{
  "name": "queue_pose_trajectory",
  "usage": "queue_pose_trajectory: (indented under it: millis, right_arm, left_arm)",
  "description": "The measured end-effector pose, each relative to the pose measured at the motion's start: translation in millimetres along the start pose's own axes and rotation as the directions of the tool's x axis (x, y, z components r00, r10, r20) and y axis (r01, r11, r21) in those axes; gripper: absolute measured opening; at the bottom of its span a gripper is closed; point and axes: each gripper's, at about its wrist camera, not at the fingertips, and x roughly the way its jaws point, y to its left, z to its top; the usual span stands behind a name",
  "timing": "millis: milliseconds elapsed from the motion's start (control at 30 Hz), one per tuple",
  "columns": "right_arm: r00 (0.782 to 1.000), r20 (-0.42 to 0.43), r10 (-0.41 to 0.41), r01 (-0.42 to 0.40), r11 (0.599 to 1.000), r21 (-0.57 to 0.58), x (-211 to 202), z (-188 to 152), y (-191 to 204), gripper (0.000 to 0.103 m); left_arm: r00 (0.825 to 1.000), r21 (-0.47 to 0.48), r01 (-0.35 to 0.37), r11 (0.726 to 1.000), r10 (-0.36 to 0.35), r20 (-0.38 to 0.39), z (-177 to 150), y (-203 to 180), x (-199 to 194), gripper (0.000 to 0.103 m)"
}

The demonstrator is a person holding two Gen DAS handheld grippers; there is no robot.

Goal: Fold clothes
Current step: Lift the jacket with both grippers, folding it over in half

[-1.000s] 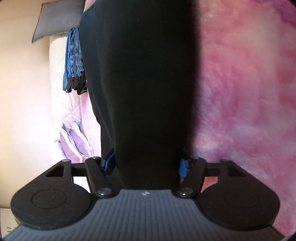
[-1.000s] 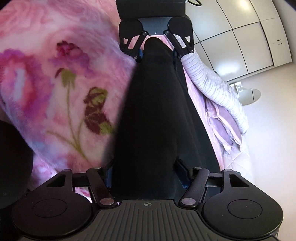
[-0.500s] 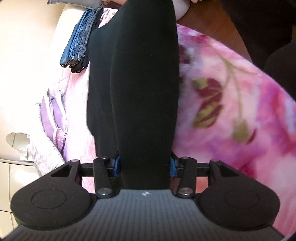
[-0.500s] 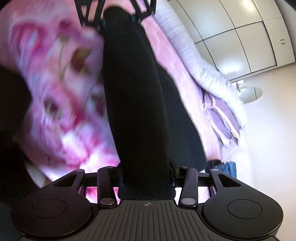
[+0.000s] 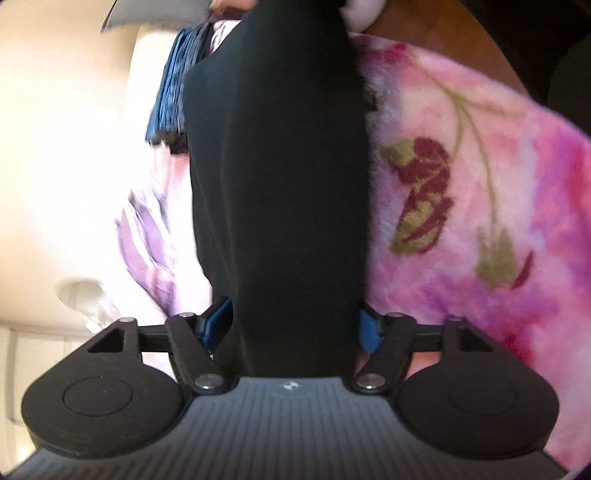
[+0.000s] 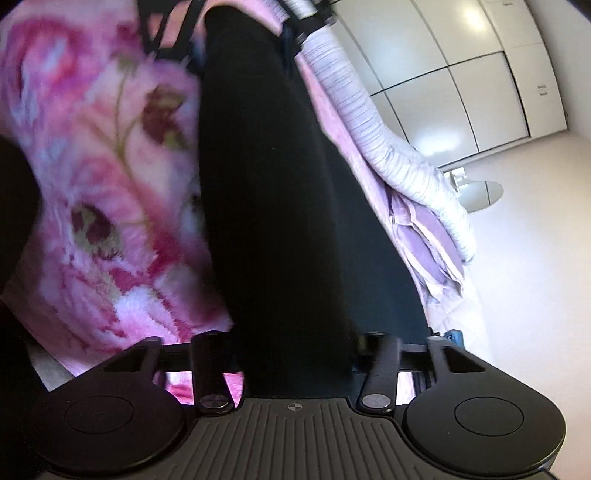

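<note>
A long black garment [image 5: 280, 166] runs bunched and taut between my two grippers over a pink floral blanket [image 5: 461, 184]. My left gripper [image 5: 293, 326] has the garment between its blue pads [image 5: 218, 325]; the jaws are opening and a thin gap shows at the left pad. My right gripper [image 6: 295, 354] is closing on the other end of the garment [image 6: 280, 203], which fills the space between its fingers and hides the pads. The left gripper [image 6: 240, 33] shows blurred at the top of the right wrist view, astride the cloth.
Folded jeans [image 5: 173, 81] are stacked at the bed's far side. Lilac pillows [image 6: 432, 229] and a striped white duvet [image 6: 369, 129] lie along the edge. White wardrobe doors [image 6: 461, 92] stand beyond. Wooden floor [image 5: 424, 33] shows past the blanket.
The left jaws narrowed on the garment, then spread again. The right jaws drew in. Both hands swung sideways over the blanket, and the left gripper slid toward the top of the right view.
</note>
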Motion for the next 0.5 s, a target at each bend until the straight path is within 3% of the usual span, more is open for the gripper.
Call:
queue_pose_trajectory:
  millis: [67,100,167,233,367,500]
  right_arm:
    - [1.0,0.022,0.007,-0.007,1.0,0.017,-8,6,-17,0.037]
    - [1.0,0.029,0.01,-0.011,1.0,0.017,-11,9,-25,0.036]
    - [0.999,0.045,0.022,-0.021,1.0,-0.004,-13,16,-41,0.036]
    - [0.998,0.062,0.027,-0.025,0.999,-0.033,-15,22,-58,0.035]
    - [0.992,0.123,0.0,0.008,0.998,-0.065,-15,40,-104,0.034]
    - [0.978,0.204,-0.049,0.073,0.991,-0.111,8,75,-157,0.034]
  left_arm:
    - [1.0,0.065,-0.017,0.998,0.017,0.0,2,-1,5,0.066]
    - [1.0,0.067,0.006,0.998,-0.006,-0.008,2,3,10,0.055]
    - [0.998,0.033,0.062,0.998,-0.062,-0.008,0,22,18,0.048]
    - [0.997,-0.003,0.072,0.997,-0.072,-0.006,-6,47,22,0.041]
    - [0.999,-0.07,0.03,0.997,-0.032,-0.024,-32,110,23,0.037]
    - [0.993,-0.112,-0.037,0.993,0.024,-0.112,-64,169,26,0.036]
